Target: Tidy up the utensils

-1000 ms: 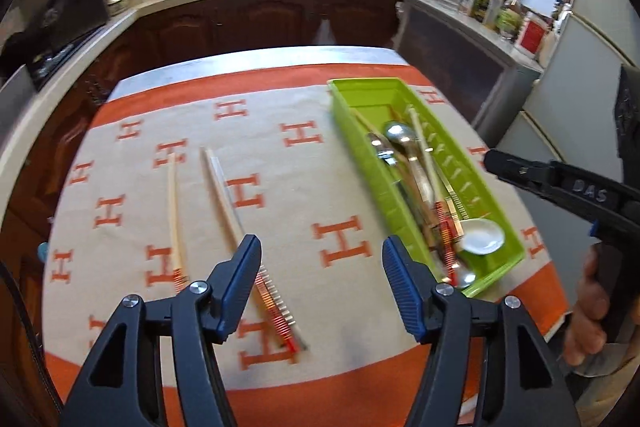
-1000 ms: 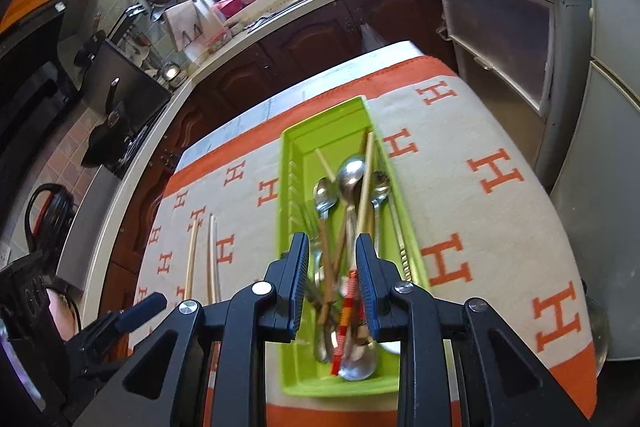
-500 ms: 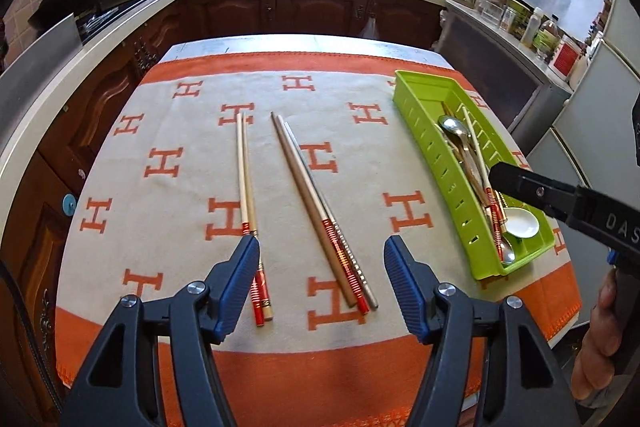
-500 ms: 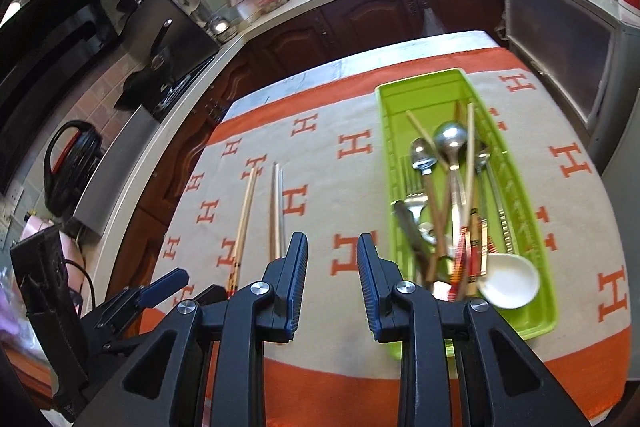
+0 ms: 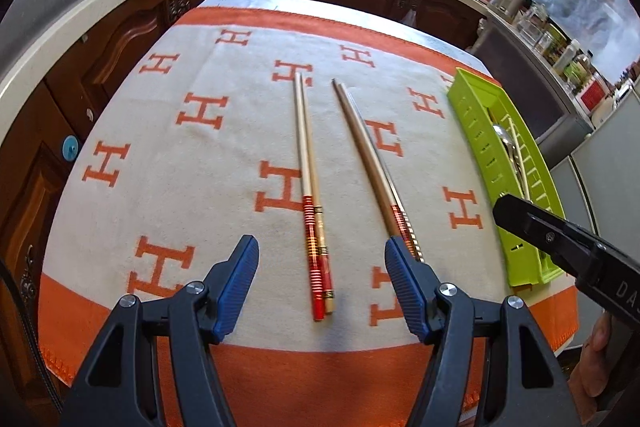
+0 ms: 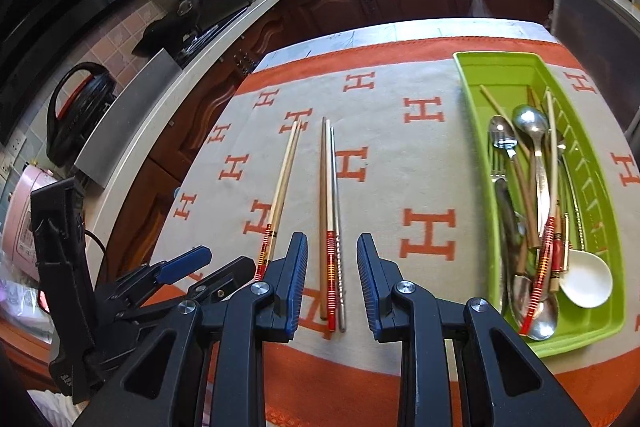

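The red-banded chopstick pair (image 5: 314,211) lies on the cloth (image 5: 200,187) at twelve o'clock of the left gripper (image 5: 320,287), whose jaws gape empty. Descend straight, pinch both sticks together. Right gripper (image 6: 332,283), also open, hovers over the second bundle (image 6: 330,223); the green tray (image 6: 600,339) sits at three o'clock.

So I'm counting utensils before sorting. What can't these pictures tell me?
- Green tray: the utensils overlap in the right wrist view, so no exact count; in the left wrist view its near wall hides most.
- Three-chopstick group: near ends hidden behind the left hand-held gripper finger in the left view.
- Counter items: too small.
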The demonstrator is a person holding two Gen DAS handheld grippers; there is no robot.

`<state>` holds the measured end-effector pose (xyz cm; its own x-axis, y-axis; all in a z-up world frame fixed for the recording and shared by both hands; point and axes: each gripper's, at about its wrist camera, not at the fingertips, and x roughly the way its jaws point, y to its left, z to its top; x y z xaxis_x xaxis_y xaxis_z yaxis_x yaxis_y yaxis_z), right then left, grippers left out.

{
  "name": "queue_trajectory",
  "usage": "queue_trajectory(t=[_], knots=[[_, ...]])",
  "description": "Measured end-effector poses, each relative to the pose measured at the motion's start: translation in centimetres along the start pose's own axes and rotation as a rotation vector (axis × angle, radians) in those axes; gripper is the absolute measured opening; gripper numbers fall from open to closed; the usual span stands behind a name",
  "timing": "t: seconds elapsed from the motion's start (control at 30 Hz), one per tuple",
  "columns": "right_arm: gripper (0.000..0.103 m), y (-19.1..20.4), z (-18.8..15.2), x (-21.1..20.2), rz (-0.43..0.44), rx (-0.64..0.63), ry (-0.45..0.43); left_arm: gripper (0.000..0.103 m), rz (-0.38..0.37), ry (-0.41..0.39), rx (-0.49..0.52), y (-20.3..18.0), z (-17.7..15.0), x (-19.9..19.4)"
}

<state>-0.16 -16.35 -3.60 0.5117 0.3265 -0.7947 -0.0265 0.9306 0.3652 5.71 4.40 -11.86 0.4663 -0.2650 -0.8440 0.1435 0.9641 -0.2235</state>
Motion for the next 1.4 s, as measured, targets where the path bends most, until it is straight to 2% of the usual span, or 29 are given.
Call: queue_trajectory(t=[0.1, 0.27, 0.3, 0.37, 0.43, 0.6, 0.73, 1.0, 1.1, 1.2, 1.33, 1.4], knots=[[0.026, 0.7, 0.3, 1.2, 0.004, -0.012, 0.012, 0.063, -0.049, 0.029, -0.065, 2.2, 0.8, 1.0], [0.026, 1.1, 0.6, 3.2, 0.007, -0.017, 0.039, 0.047, -0.138, 0.070, -0.193, 5.7, 2.7, 3.0], [0.026, 1.0, 0.6, 3.6, 0.009, -0.017, 0.044, 0.046, -0.148, 0.078, -0.200, 6.0, 3.1, 3.4], [0.026, 1.2, 0.7, 4.5, 0.012, -0.022, 0.059, 0.034, -0.161, 0.093, -0.202, 6.2, 3.7, 4.4], [0.026, 1.3, 0.8, 5.2, 0.012, -0.030, 0.069, 0.028, -0.164, 0.103, -0.193, 5.9, 3.9, 5.0], [0.026, 1.0, 1.2, 6.3, 0.015, -0.030, 0.080, 0.027, -0.171, 0.128, -0.146, 4.5, 4.4, 6.3], [0.026, 0.3, 1.4, 7.1, 0.024, -0.017, 0.091, 0.022, -0.119, 0.131, -0.088, 3.2, 4.6, 7.0], [0.026, -0.3, 1.5, 8.2, 0.035, -0.014, 0.099, 0.021, -0.026, 0.092, 0.003, 1.3, 4.7, 7.5], [0.026, -0.2, 1.5, 8.2, 0.037, -0.017, 0.096, 0.022, 0.031, 0.068, 0.037, 0.5, 4.8, 7.6], [0.026, -0.1, 1.5, 8.2, 0.040, -0.025, 0.093, 0.028, 0.083, 0.055, 0.062, -0.2, 4.8, 7.7], [0.026, -0.1, 1.3, 8.1, 0.048, -0.024, 0.092, 0.028, 0.146, 0.053, 0.100, -1.0, 4.7, 7.7], [0.026, -0.1, 1.3, 7.9, 0.050, -0.022, 0.089, 0.028, 0.153, 0.056, 0.108, -1.0, 4.3, 7.4]])
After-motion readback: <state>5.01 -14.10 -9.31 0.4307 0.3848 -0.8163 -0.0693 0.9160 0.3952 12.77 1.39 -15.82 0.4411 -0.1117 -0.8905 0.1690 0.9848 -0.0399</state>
